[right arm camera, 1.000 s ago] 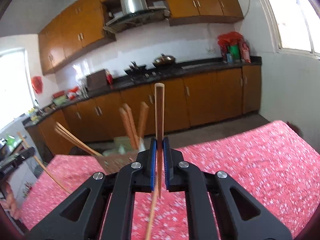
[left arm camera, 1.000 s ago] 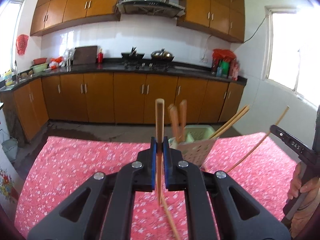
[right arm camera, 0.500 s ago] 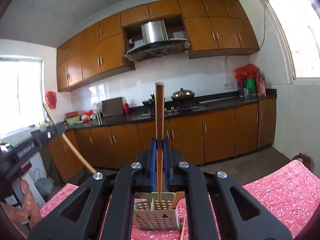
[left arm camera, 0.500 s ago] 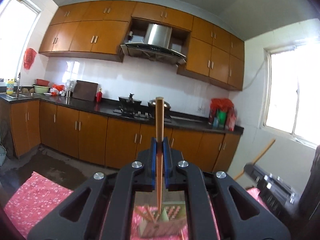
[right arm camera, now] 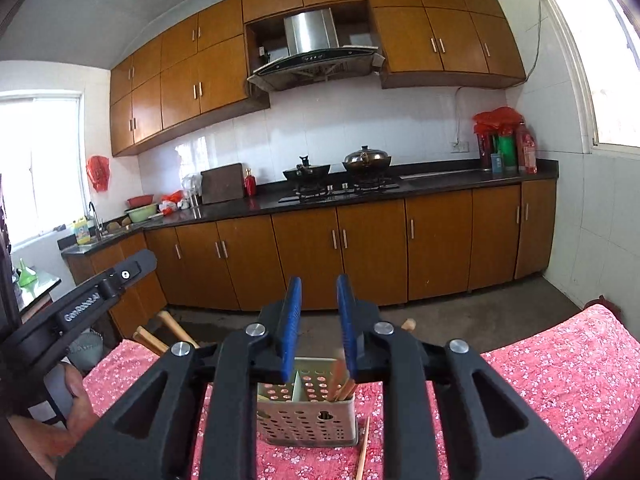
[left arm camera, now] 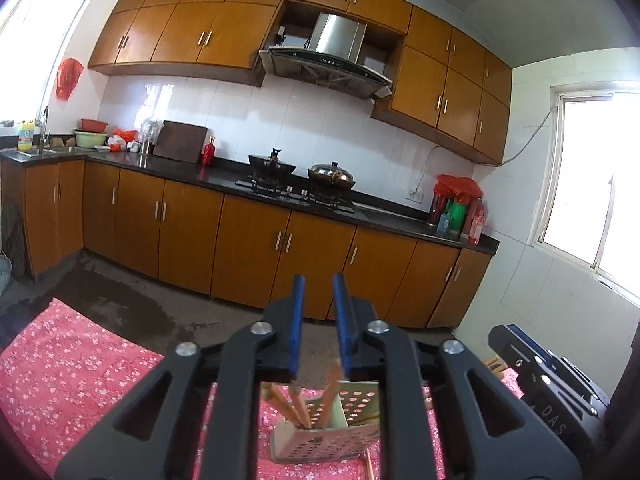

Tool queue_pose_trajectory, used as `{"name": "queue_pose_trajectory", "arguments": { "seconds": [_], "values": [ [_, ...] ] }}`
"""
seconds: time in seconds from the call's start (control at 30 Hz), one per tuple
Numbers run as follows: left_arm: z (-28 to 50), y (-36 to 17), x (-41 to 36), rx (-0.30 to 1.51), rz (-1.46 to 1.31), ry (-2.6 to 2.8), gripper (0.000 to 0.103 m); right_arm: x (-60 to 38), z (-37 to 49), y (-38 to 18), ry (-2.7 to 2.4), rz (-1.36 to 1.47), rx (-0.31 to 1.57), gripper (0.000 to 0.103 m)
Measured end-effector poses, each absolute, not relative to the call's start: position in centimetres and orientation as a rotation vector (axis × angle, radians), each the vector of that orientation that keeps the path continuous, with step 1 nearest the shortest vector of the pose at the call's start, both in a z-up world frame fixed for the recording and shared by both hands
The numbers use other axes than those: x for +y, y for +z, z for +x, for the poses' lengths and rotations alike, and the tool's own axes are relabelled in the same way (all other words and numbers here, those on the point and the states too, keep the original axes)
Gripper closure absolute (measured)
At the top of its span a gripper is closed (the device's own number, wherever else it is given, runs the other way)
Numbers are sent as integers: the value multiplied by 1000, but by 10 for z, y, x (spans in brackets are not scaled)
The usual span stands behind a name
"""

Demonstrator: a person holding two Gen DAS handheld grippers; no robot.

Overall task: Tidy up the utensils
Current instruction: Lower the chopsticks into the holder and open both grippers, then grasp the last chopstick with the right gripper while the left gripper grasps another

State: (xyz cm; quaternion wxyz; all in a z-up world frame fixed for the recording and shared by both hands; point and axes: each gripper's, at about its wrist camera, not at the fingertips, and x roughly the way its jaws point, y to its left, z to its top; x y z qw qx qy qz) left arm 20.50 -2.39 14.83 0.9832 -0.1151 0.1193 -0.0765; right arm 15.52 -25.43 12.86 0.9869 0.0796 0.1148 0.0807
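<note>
Both chopsticks have left the grippers: left gripper [left arm camera: 318, 322] and right gripper [right arm camera: 318, 324] now hang with fingers apart above the holder [right arm camera: 308, 412], sticks [right arm camera: 344, 380] dropped in upright.

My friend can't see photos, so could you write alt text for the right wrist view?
An open right gripper hovers above a perforated utensil holder holding chopsticks, on a red floral tablecloth; one loose chopstick lies beside it.
</note>
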Motion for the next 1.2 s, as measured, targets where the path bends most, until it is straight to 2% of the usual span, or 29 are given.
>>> {"name": "queue_pose_trajectory", "arguments": {
  "seconds": [0.2,0.37,0.67,0.9,1.0,1.13,1.2],
  "values": [
    [171,156,-1,226,-215,-117,73,-283,129,136,104,183,205,83],
    [139,121,39,307,-196,-35,68,-313,123,97,14,196,348,83],
    [135,1,48,633,-114,-37,68,-284,132,-49,157,221,810,83],
    [129,-47,15,761,-103,-131,68,-250,130,-82,188,160,907,83],
    [130,-61,5,801,-103,-153,68,-247,133,-87,170,136,904,94],
    [133,-74,-8,852,-95,-161,69,-261,136,-85,139,163,899,95],
    [136,-82,-13,877,-80,-154,74,-267,138,-85,125,180,898,95]
  ]
}}
